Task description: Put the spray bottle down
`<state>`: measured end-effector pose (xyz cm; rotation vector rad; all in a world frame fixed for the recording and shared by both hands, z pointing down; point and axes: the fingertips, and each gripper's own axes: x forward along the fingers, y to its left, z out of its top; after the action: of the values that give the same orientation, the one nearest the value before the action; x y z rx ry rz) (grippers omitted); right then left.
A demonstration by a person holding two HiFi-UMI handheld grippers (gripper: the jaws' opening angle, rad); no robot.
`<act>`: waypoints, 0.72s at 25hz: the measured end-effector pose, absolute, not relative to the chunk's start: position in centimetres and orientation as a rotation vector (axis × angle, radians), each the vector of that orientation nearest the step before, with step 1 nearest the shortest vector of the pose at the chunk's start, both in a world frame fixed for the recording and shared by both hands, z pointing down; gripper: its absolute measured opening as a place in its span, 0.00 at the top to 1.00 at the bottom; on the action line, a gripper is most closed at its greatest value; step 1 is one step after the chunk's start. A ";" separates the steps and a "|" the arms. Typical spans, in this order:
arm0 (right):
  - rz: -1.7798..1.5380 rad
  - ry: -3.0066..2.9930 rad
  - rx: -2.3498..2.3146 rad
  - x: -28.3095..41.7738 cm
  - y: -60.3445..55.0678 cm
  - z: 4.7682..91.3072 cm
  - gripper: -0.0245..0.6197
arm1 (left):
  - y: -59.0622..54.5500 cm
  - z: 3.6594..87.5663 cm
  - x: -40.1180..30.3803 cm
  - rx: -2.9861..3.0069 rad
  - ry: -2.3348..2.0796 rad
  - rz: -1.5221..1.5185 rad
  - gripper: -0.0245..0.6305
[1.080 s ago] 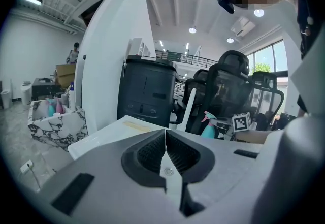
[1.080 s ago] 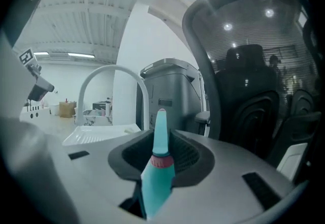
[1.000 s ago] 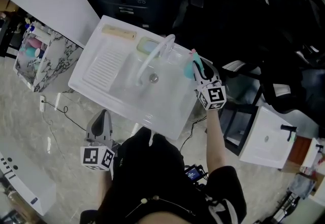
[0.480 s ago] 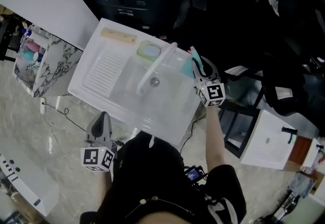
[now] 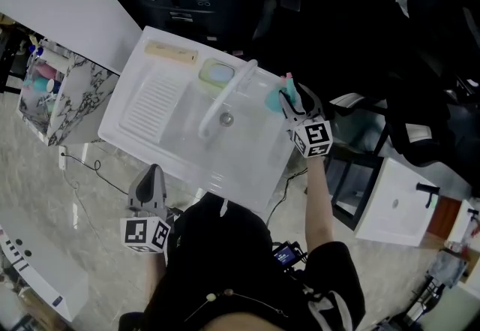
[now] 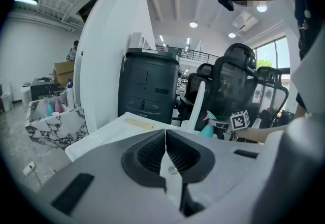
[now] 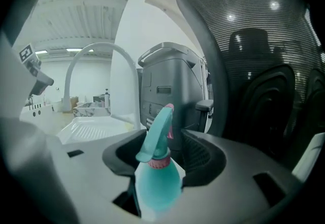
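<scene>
Right gripper view: right gripper (image 7: 164,142) just opening, spray bottle (image 7: 158,183) between; left gripper (image 6: 165,140) closed.

Holds left gripper (image 5: 154,172) low near the torso, jaws closed together, empty. Extends right arm (image 5: 319,194) forward, with right gripper (image 5: 291,99) jaws just opened wide, spray bottle (image 7: 156,180) between them, unclamped.

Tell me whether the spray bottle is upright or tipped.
Upright. The spray bottle stands neck-up, trigger head on top, between the jaws of the right tool, which have just been opening.
</scene>
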<state>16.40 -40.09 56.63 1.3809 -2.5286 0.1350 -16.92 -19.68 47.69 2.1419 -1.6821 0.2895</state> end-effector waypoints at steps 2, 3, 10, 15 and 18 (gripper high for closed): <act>0.142 -2.524 1.374 16.5 -39.9 56.8 0.65 | -19.6 47.6 -16.9 2.144 -1.683 0.287 0.95; 0.150 -2.527 1.378 16.5 -39.9 56.8 0.65 | -19.5 47.6 -16.8 2.145 -1.684 0.286 0.95; 0.141 -2.531 1.400 16.7 -38.0 55.4 0.60 | -19.0 47.2 -16.3 2.160 -1.686 0.273 0.95; 0.245 -2.572 1.581 18.3 -33.3 52.4 0.60 | -19.0 46.6 -15.6 2.191 -1.669 0.232 0.95; 0.235 -2.546 1.693 19.3 -29.6 50.2 0.83 | -19.0 46.4 -14.7 2.224 -1.639 0.208 0.95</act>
<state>19.29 -29.56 50.24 1.6928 -2.5460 0.2347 -14.72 -19.05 46.38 2.2242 -1.6389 0.2078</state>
